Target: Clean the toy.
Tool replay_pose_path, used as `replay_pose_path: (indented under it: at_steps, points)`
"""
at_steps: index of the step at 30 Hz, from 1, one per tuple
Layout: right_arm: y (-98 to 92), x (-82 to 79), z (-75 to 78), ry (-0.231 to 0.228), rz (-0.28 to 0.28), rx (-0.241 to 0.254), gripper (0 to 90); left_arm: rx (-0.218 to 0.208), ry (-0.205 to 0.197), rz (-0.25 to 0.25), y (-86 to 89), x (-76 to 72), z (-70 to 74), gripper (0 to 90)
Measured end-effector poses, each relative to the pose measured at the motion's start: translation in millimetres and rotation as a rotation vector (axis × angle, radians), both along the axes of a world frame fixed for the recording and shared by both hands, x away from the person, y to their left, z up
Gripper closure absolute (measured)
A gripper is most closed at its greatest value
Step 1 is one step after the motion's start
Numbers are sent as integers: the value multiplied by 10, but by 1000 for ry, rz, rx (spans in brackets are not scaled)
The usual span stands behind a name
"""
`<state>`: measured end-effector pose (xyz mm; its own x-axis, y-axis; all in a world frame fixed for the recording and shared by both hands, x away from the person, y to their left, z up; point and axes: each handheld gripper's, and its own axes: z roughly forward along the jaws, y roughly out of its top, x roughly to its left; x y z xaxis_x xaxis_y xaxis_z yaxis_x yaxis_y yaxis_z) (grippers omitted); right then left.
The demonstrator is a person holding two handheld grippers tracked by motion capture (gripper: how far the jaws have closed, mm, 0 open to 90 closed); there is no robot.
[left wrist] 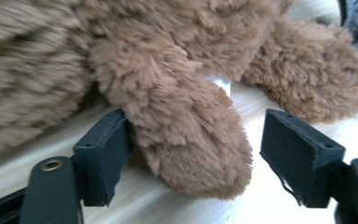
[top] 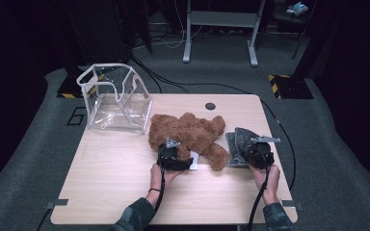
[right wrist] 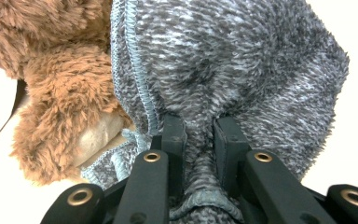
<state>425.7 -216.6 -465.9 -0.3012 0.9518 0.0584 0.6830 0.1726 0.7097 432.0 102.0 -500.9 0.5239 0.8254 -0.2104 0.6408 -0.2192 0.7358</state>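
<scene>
- Black jaws of the left gripper (left wrist: pixel 193 161) stood apart around one plush limb of the brown teddy bear (left wrist: pixel 177 88); the left pad lay against the fur, the right pad stood clear of it.
- No earlier picture bears on those jaws, so they read simply as spread, with the limb between them and not pinched.
- Beyond that limb, a second furry limb lay on the pale wooden table (left wrist: pixel 261 205), and a small white tag peeked out between the two.
- In the high view, the left gripper (top: pixel 173 155) sat at the bear's (top: pixel 188 130) near edge, held by the person's left hand (top: pixel 161 175).
- The right gripper (right wrist: pixel 199 135) had its jaws close together, pinching a fold of grey knitted cloth (right wrist: pixel 242 65).
- Just left of that cloth, the bear's foot (right wrist: pixel 65 135) touched it.
- In the high view, the right gripper (top: pixel 260 154) rested on the cloth (top: pixel 238 139) near the table's right edge.
- Farther off, beyond the left gripper, a clear plastic bag (top: pixel 118 98) with white trim stood open at the table's far left corner.
</scene>
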Motion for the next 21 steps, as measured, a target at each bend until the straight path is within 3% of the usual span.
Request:
replay_pose_path:
  at_steps: [3,7,11,16,21]
  points:
    - [-26,1,4,-9,-1,-2,771,32,-2,5,-22,19,-38,329]
    - [-53,-8,17,-15,1,-2,771,14,-8,36,-19,26,-65,522]
    - [-83,-14,16,-15,-3,1,771,5,-52,37,-27,12,-33,658]
    - [-95,-31,-28,4,-24,11,771,31,-112,-2,-28,7,76,720]
    - [-94,-33,-25,7,-28,15,771,20,-154,-40,-9,53,237,739]
